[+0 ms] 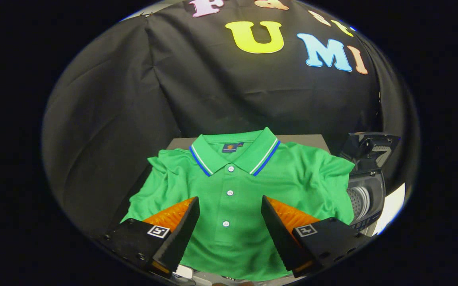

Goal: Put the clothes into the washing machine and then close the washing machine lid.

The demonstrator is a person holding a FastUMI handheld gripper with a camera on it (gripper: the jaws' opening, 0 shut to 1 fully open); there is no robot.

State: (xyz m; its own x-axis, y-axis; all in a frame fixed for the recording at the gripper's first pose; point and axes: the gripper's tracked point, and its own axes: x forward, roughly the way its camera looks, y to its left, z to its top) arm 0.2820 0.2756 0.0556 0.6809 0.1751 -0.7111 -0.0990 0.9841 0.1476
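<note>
— One garment lies here, yes? Where is it?

— One: a green short-sleeved polo shirt (237,186) with a blue-and-white striped collar and three white buttons. It lies flat, front up, on a grey bench (312,140), collar toward the black cloth wall.

— How much of the bench can you see?

— Only a strip beyond the collar and a corner to the right. The shirt covers the rest. Its hem runs under the fingers, so I cannot see where it ends.

— And the tool?

— The tool (230,226) is spread wide, holding nothing. Its two fingers (179,230) hang over the lower half of the shirt, one on each side of the button placket. Whether the tips touch the cloth, I cannot tell.

— The washing machine?

— A dark washing machine (366,190) stands to the right of the bench, just beside the shirt's right-hand sleeve. It is cut off at the side. I make out a ribbed metal drum (358,202) through its opening and a dark raised part above, perhaps the lid, though the shape is hard to read.

— Anything below the shirt?

— Some small pale bits between the finger bases, too cropped to name.
</note>
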